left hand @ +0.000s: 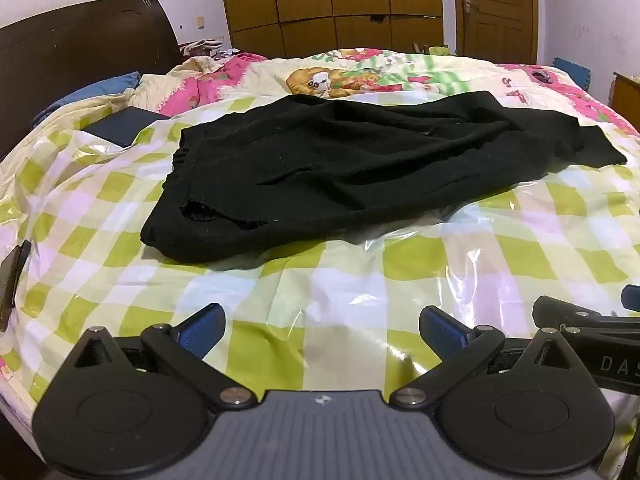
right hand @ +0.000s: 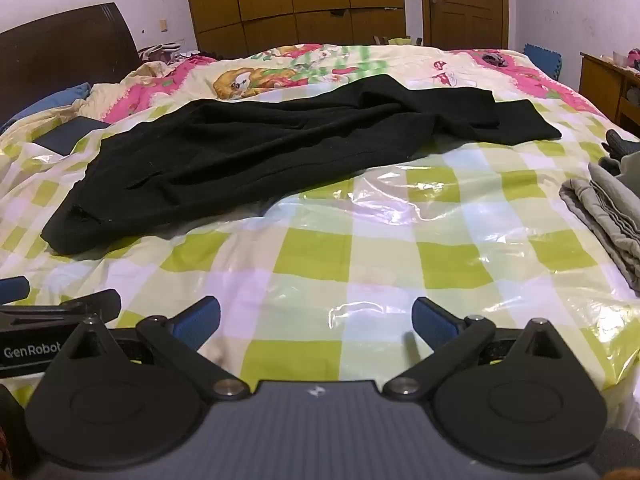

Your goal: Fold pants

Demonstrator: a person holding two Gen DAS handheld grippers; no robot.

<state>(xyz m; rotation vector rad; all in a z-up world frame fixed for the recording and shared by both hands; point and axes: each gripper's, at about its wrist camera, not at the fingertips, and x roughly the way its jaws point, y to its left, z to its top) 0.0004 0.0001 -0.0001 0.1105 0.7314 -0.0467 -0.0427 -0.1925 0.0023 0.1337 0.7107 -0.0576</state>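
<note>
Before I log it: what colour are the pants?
Black pants, clearest in the right wrist view.

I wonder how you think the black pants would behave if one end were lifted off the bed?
The black pants would probably go floppy and sag, since they already lie in soft wrinkles and folds. They look fairly thick, so perhaps a little heavy for cloth. The glossy plastic checked cover beneath may let them slide rather than stay put when pulled.

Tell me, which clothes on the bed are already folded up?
The grey clothes at the bed's right edge are folded into a neat stack. The black pants in the middle lie spread out and rumpled, not folded yet.
</note>
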